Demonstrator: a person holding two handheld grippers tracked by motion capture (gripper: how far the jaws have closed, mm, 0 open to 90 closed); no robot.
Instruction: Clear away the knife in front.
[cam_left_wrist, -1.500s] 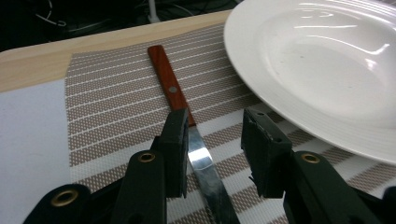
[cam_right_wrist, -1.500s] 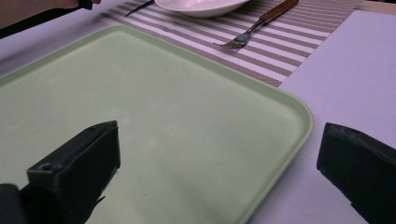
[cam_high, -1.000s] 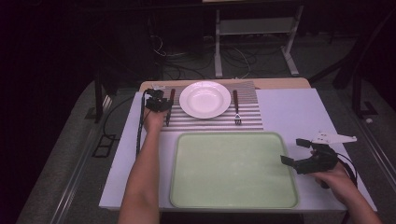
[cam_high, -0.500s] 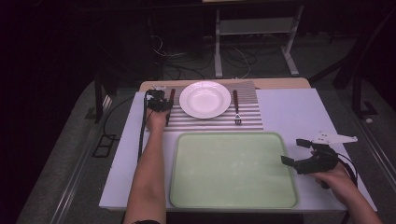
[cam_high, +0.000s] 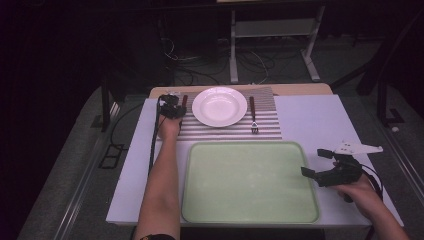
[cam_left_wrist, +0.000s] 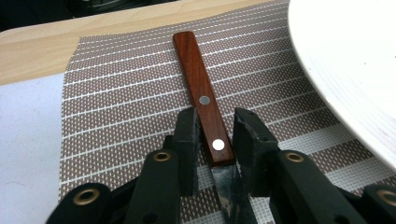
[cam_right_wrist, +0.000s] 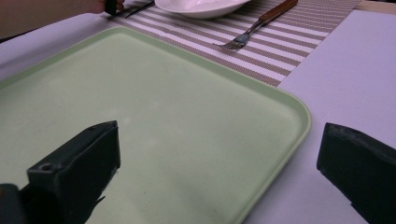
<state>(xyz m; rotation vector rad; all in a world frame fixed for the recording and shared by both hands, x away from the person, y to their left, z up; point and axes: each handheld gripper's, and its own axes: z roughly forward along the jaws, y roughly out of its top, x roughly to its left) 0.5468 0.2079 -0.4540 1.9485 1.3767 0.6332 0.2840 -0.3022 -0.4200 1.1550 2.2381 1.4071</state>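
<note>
A knife with a red-brown wooden handle (cam_left_wrist: 198, 79) lies on the striped placemat (cam_left_wrist: 116, 107), left of the white plate (cam_high: 219, 106). My left gripper (cam_left_wrist: 215, 140) has its jaws pressed against both sides of the handle near the blade; in the high view it (cam_high: 172, 111) sits at the mat's left end. A fork (cam_high: 253, 116) lies on the mat to the right of the plate. My right gripper (cam_high: 314, 161) hovers wide open over the right rim of the pale green tray (cam_high: 250, 144), nothing between its jaws (cam_right_wrist: 222, 137).
The tray (cam_right_wrist: 280, 98) covers the near middle of the white table. The plate (cam_left_wrist: 355, 70) stands close to the right of the knife. The fork (cam_right_wrist: 252, 30) and plate (cam_right_wrist: 201, 7) lie beyond the tray's far edge. A wooden table edge runs behind the mat.
The left hand has shifted slightly right along the mat's left end. The right gripper has stayed where it was.
</note>
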